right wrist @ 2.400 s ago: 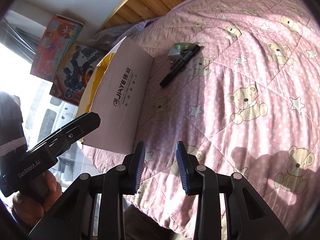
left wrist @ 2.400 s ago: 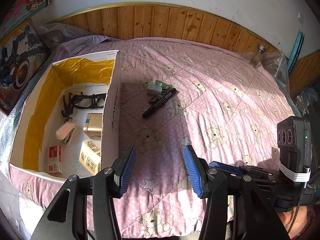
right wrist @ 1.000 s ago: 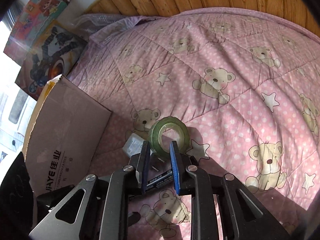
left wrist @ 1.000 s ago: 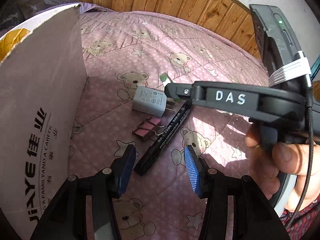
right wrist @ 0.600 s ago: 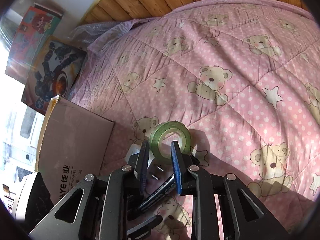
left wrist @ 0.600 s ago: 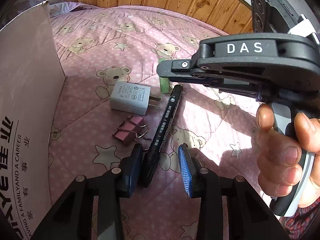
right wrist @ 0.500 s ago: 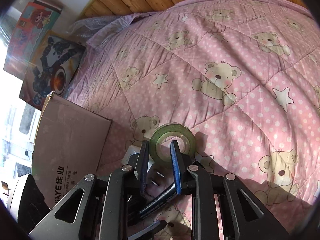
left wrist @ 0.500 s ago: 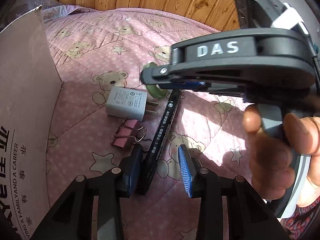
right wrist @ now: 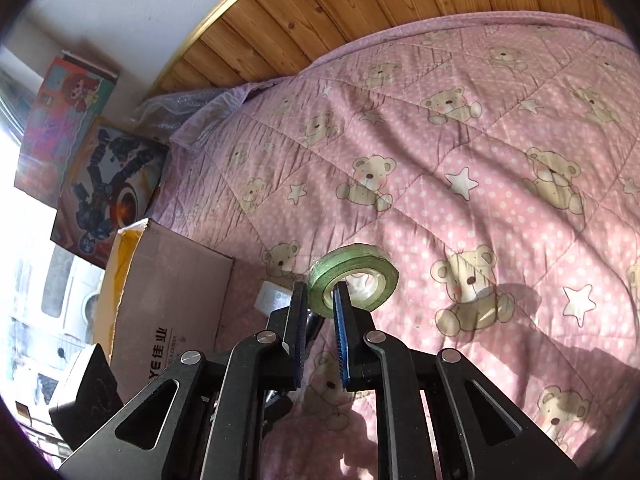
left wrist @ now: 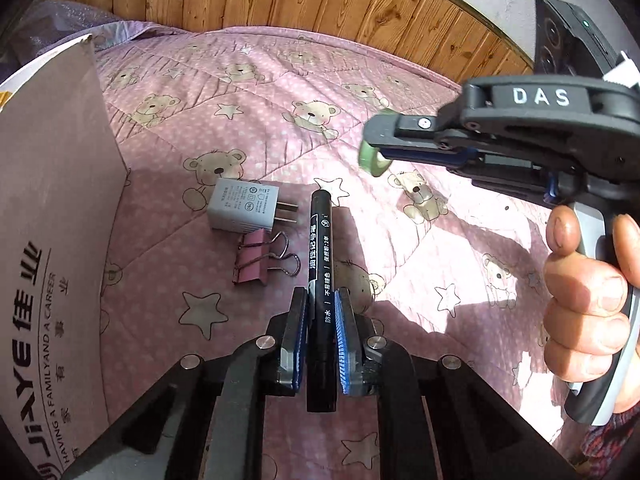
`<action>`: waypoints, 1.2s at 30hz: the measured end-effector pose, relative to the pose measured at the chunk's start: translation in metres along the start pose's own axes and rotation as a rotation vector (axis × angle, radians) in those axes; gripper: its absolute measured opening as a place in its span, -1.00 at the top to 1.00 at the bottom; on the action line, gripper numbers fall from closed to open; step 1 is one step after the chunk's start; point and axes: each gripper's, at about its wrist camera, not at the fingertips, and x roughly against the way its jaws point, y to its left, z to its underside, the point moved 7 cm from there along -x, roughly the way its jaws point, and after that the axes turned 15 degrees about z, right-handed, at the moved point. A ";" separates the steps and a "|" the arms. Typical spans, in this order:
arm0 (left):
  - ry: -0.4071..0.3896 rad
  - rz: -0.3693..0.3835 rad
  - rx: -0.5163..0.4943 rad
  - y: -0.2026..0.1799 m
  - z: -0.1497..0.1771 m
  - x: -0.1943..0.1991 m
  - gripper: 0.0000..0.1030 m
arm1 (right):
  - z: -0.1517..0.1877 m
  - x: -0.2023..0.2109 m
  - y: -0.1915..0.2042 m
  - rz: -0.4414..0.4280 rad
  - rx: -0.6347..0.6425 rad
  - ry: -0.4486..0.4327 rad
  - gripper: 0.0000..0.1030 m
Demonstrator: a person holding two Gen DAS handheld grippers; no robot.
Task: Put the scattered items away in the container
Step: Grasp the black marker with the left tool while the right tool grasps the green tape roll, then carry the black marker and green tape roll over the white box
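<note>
Quilt (left wrist: 280, 92) covered the whole bed: pink, dotted, stitched in squares, printed with bears and stars, and lit by hard sun that threw your claws' shadows across it. Behind it ran a wood-panelled headboard (left wrist: 280, 4) with a gold edge, under a white wall (right wrist: 140, 4). Two picture boxes (right wrist: 80, 152) leaned at the bed's left end by a bright window.

Your left claw (left wrist: 321, 336) was clenched on the marker (left wrist: 320, 264), gripping its lower half, the cap end pointing away from you; whether the marker lay on the quilt or was lifted off it could not be told. Just left of the marker lay the charger (left wrist: 244, 210), prongs toward it, and the pink clip (left wrist: 256, 262) right beside the charger.

Your right claw (right wrist: 322, 308) pinched the wall of the green tape (right wrist: 354, 280), one finger inside the ring and one outside, with the roll held off the quilt. Your right hand (left wrist: 588, 300) wrapped the handle.

The carton (left wrist: 52, 240), your container, stood on the bed at the left, near the charger, its printed side facing you.
</note>
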 end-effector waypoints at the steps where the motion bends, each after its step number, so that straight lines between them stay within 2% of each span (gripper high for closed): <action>1: -0.005 -0.001 0.005 -0.001 0.002 0.003 0.73 | 0.003 0.005 -0.002 0.003 -0.005 -0.004 0.75; 12: -0.043 0.016 0.022 -0.018 0.019 0.044 0.73 | 0.057 0.059 -0.016 0.034 -0.064 -0.039 0.75; 25: -0.087 0.045 -0.025 -0.051 0.055 0.097 0.73 | 0.121 0.105 -0.002 0.051 -0.064 -0.078 0.75; 36: -0.140 0.078 -0.063 -0.072 0.083 0.139 0.73 | 0.162 0.142 0.012 0.081 -0.041 -0.132 0.75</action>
